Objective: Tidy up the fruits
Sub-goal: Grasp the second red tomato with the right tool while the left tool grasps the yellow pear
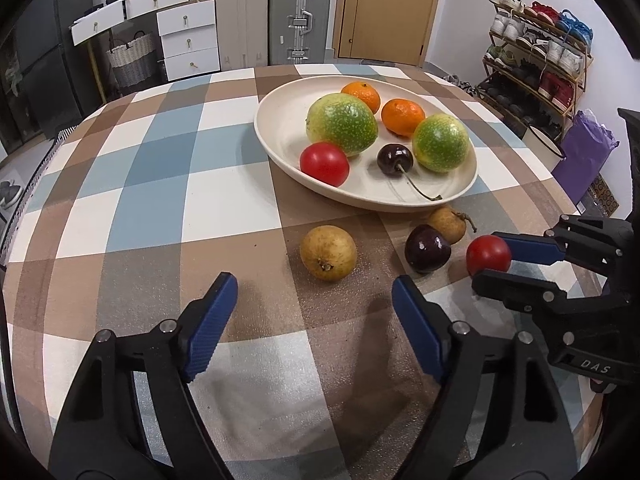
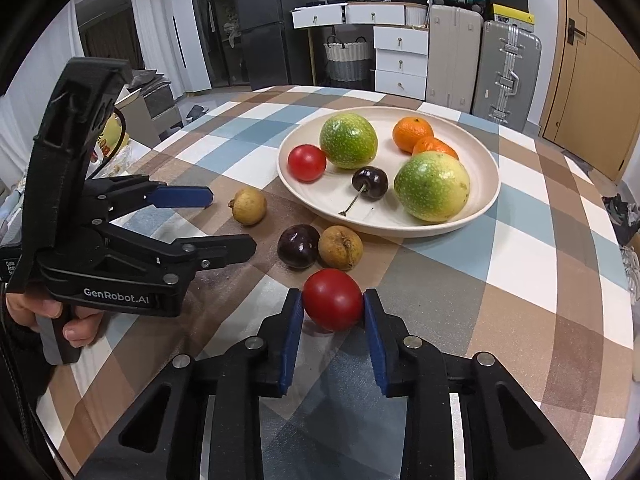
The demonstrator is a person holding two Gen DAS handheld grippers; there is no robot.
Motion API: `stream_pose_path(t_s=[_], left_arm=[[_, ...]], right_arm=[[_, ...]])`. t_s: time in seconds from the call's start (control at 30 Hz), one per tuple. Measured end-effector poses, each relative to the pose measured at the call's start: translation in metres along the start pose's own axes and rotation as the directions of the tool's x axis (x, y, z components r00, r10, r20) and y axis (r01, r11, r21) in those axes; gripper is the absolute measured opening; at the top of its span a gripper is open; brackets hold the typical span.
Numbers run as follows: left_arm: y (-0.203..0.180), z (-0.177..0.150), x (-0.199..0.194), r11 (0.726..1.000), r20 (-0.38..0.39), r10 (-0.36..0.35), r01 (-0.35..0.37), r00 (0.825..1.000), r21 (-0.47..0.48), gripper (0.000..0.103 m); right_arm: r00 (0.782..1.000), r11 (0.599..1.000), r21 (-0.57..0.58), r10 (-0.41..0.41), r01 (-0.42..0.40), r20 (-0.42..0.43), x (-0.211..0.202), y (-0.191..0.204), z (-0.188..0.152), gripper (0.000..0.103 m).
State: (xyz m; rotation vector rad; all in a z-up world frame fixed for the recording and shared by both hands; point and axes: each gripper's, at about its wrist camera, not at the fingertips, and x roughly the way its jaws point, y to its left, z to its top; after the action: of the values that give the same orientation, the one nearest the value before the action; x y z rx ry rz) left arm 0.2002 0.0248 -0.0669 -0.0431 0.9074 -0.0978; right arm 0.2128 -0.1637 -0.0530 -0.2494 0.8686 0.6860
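Both views are taken low and close over the checked table (image 1: 160, 208), angled downward. The plate (image 1: 280, 148) is faced from the left side in one, from the right in the other; the plate and the loose fruit before it are shared.

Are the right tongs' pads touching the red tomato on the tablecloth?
Touching. The right wrist view shows both blue pads of the right tongs pressed against opposite sides of the red tomato, no gap either side.
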Motion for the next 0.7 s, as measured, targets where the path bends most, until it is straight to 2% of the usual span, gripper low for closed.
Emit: stream_pose_path(t_s=[0.13, 0.27, 0.37, 0.47, 0.5, 0.63, 0.7], left_arm=[[0.001, 0.002, 0.000, 1.000, 0.007, -0.011, 0.011, 1.000, -0.011, 0.076], [-0.004, 0.007, 0.005, 1.000, 0.003, 0.023, -0.023, 1.000, 0.003, 0.069], [-0.009, 0.011, 0.010, 0.998, -0.007, 0.059, -0.059, 0.998, 0.019, 0.058], [-0.016, 0.011, 0.009, 0.998, 0.005, 0.045, -0.046, 0.999, 0.052, 0.037], [-0.017, 0.011, 0.009, 0.997, 0.009, 0.042, -0.043, 0.999, 0.061, 0.027], [-0.020, 0.010, 0.005, 0.997, 0.023, 0.000, -0.002, 1.000, 0.077, 0.026], [-0.022, 0.009, 0.003, 0.996, 0.034, 0.007, -0.010, 0.999, 0.087, 0.026]], right_arm=[[1.000, 1.000, 0.015, -0.009, 0.008, 0.014, -0.004, -0.003, 0.001, 0.031], [0.999, 0.999, 0.048, -0.027, 0.026, 0.030, -0.008, -0.011, 0.002, 0.031], [0.999, 0.997, 0.067, -0.037, 0.035, 0.036, -0.010, -0.016, 0.002, 0.031], [0.998, 0.996, 0.082, -0.044, 0.040, 0.041, -0.012, -0.019, 0.003, 0.031], [0.998, 0.996, 0.084, -0.044, 0.041, 0.042, -0.012, -0.020, 0.003, 0.031], [0.998, 0.995, 0.084, -0.048, 0.044, 0.042, -0.011, -0.020, 0.003, 0.031], [0.998, 0.995, 0.086, -0.051, 0.047, 0.044, -0.011, -0.020, 0.003, 0.031]])
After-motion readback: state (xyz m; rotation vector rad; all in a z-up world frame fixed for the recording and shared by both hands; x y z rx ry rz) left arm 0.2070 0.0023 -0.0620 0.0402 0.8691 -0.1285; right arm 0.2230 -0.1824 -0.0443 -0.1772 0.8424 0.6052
